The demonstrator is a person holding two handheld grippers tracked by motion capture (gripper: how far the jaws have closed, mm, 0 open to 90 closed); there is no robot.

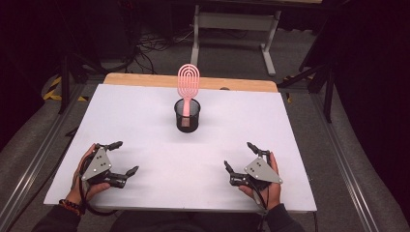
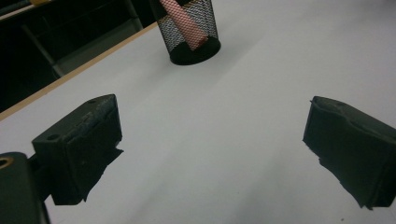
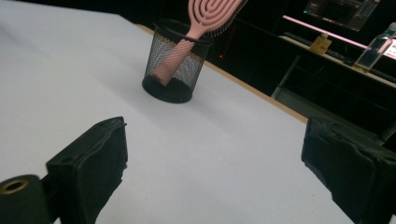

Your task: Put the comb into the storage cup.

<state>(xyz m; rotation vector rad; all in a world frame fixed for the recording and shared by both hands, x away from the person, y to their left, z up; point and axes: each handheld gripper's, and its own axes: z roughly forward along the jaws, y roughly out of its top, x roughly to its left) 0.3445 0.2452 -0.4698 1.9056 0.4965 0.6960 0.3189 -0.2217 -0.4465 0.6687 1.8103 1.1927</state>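
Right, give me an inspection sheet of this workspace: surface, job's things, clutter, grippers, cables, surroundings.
Surface: white board over a wooden tabletop whose far edge shows.
Job's things: pink hairbrush stands handle down in a black mesh cup, leaning on the rim, head sticking out; the cup sits upright near the middle of the board.
Clutter: nothing seen on the board.
Grippers: left gripper and right gripper rest near the board's near edge, jaws wide apart, holding nothing, both well short of the cup.
Cables: a dark cable loops by the left hand; loose wires on the floor beyond the table.
Surroundings: white frame legs behind, dark room, bottles on a far shelf.
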